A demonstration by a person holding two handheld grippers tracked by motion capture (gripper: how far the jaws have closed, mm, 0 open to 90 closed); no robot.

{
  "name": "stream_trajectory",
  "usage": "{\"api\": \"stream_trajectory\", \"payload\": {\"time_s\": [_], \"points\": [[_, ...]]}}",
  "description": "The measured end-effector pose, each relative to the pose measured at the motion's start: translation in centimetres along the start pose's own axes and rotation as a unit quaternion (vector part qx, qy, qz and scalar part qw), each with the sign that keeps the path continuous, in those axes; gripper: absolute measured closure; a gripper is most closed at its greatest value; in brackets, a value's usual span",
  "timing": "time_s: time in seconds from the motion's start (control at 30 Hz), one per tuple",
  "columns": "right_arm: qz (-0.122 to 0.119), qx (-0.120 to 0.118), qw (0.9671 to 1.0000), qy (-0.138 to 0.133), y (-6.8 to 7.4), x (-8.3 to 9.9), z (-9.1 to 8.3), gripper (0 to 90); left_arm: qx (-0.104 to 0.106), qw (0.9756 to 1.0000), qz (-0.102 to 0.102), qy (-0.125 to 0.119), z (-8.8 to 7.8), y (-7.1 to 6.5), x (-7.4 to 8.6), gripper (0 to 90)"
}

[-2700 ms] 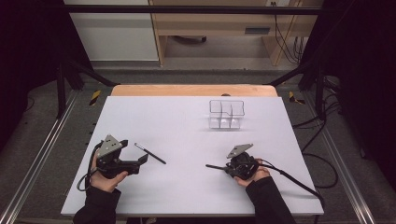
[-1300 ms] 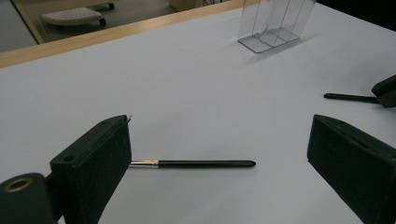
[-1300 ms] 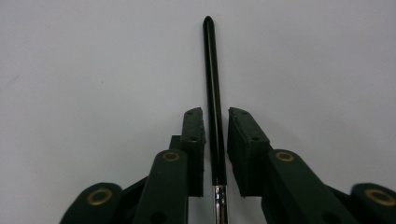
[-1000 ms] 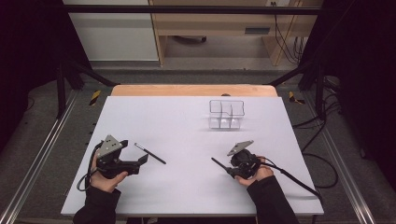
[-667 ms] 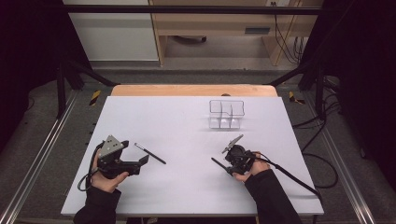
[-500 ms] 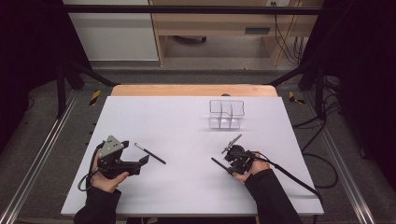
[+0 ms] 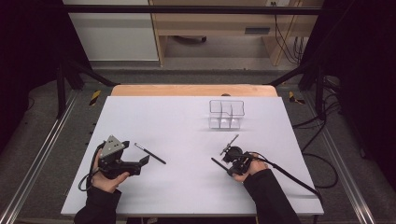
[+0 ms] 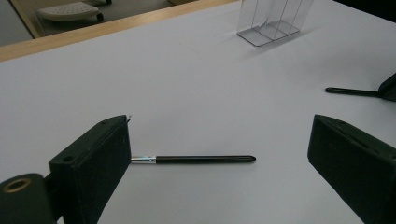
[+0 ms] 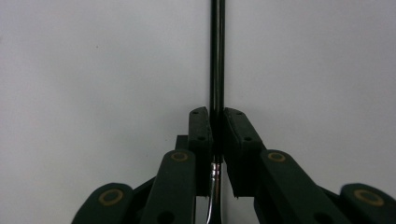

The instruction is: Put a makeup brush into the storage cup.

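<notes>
Between the right gripper's (image 9: 215, 135) closed jaws sits a thin black brush (image 9: 217, 56), clamped near its metal ferrule; they have just been closing. Lifting it level and steady should suit the clear acrylic organizer (image 7: 227, 113) beyond, with bare table (image 7: 187, 116) between. Well apart, the left gripper (image 8: 219, 158) stands wide open over a second brush (image 8: 196, 159), holding nothing.

Two slim black brushes – one (image 7: 150, 153) flat on the table, one (image 9: 217, 70) clamped.
</notes>
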State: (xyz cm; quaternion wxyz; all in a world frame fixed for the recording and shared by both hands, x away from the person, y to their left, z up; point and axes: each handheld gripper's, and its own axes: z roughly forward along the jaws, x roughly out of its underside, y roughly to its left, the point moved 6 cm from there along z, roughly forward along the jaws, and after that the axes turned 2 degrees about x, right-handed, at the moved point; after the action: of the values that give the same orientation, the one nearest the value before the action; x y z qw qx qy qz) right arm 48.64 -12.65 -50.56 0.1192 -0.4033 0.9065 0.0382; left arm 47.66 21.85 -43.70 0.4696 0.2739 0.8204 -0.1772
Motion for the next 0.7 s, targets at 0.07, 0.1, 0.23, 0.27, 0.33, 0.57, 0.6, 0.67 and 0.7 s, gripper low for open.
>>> {"api": "stream_trajectory", "payload": {"time_s": [0.07, 0.1, 0.23, 0.27, 0.33, 0.57, 0.6, 0.67, 0.7], "points": [[-0.001, 0.000, 1.0000, 0.002, 0.0, -0.1, 0.0, 83.9, 0.000, 1.0000, 0.000, 0.000, 0.0, 0.0, 0.0, 5.2], [-0.003, 0.001, 1.0000, 0.007, 0.0, -0.1, 0.0, 84.0, 0.000, 1.0000, 0.000, 0.000, 0.0, 0.0, 0.0, 5.1], [-0.010, 0.002, 0.9999, 0.007, 0.0, -0.2, 0.0, 84.2, 0.000, 1.0000, 0.000, 0.001, 0.0, 0.0, 0.0, 5.1], [-0.010, 0.002, 0.9999, 0.007, 0.0, -0.2, 0.0, 84.2, 0.000, 1.0000, 0.000, 0.001, 0.0, 0.0, 0.0, 5.1], [-0.013, 0.003, 0.9999, 0.007, 0.0, -0.2, 0.0, 84.3, 0.000, 1.0000, 0.001, 0.001, 0.0, 0.0, 0.0, 5.1], [-0.015, 0.004, 0.9994, -0.032, 0.0, -0.8, -1.4, 84.3, 0.002, 1.0000, 0.003, 0.003, 0.1, -0.1, 0.0, 5.1], [-0.014, 0.001, 0.9991, -0.041, 0.1, -1.0, -1.8, 84.3, 0.002, 1.0000, 0.006, 0.003, 0.1, -0.2, 0.0, 5.1], [-0.015, 0.000, 0.9983, -0.056, 0.2, -1.3, -2.5, 84.3, 0.004, 1.0000, 0.008, 0.004, 0.1, -0.3, 0.0, 5.1], [-0.018, -0.001, 0.9979, -0.062, 0.2, -1.5, -2.9, 84.3, 0.004, 0.9999, 0.009, 0.004, 0.2, -0.3, 0.0, 5.1]]}}
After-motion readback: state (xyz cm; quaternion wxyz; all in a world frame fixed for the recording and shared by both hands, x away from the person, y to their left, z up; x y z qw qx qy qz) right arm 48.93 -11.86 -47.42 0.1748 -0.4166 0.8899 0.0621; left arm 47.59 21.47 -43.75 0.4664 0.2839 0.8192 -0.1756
